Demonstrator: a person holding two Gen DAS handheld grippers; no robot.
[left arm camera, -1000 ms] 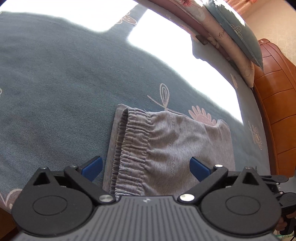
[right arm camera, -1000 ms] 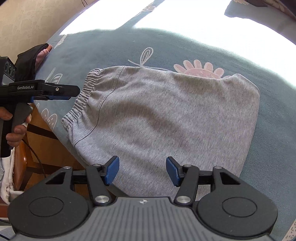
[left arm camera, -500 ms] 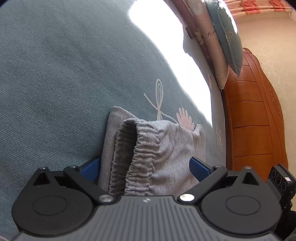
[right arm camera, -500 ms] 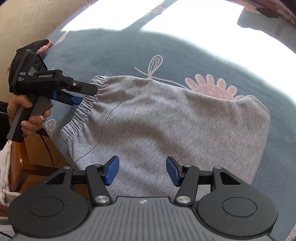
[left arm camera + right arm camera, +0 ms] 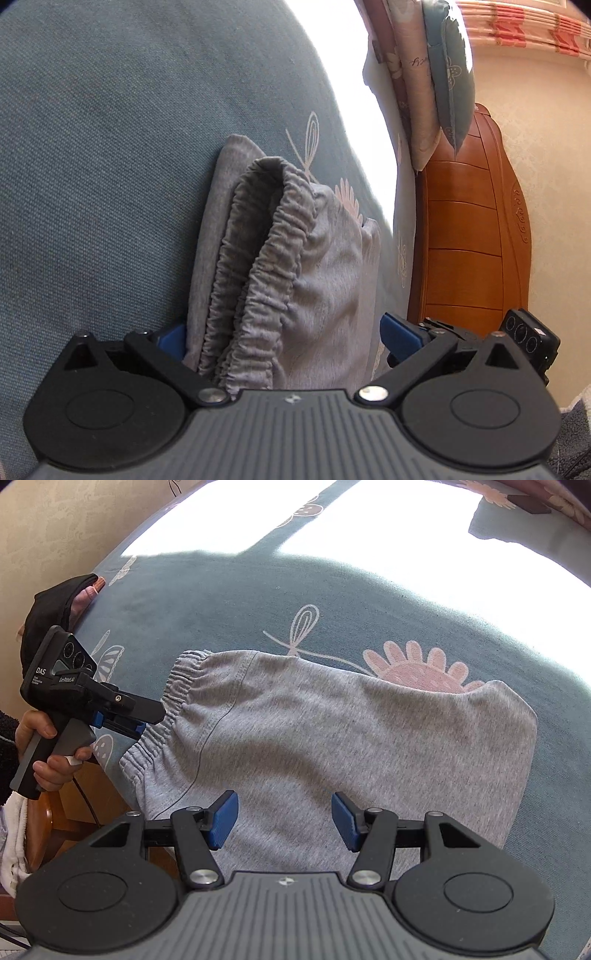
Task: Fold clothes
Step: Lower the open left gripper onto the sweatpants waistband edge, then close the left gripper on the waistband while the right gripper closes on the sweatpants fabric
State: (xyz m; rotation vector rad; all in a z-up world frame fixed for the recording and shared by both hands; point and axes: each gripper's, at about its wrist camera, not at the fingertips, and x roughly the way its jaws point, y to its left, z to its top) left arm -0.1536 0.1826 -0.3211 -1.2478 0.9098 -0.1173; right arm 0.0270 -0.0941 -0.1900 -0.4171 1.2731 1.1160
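Observation:
Folded grey sweatpants (image 5: 332, 738) lie on the blue bedspread (image 5: 221, 602), elastic waistband (image 5: 166, 705) to the left. In the right wrist view, a person's hand holds my left gripper (image 5: 147, 720) at the waistband's edge, one finger above the cloth and one below. The left wrist view has the bunched waistband (image 5: 266, 266) running between that gripper's (image 5: 286, 334) wide-apart blue pads, which are open. My right gripper (image 5: 284, 819) hovers open over the pants' near edge with nothing between its fingers. Its black body (image 5: 528, 332) peeks in at the right of the left wrist view.
Pillows (image 5: 443, 74) lean on an orange wooden headboard (image 5: 469, 240) at the bed's far end. A bright patch of sunlight (image 5: 406, 535) covers the far bedspread. Wooden furniture (image 5: 74, 805) and white cloth (image 5: 11, 842) sit beside the bed's left edge.
My left gripper has swung in toward the waistband and rolled, so the elastic now lies between its open fingers. The right gripper has stayed open over the near edge.

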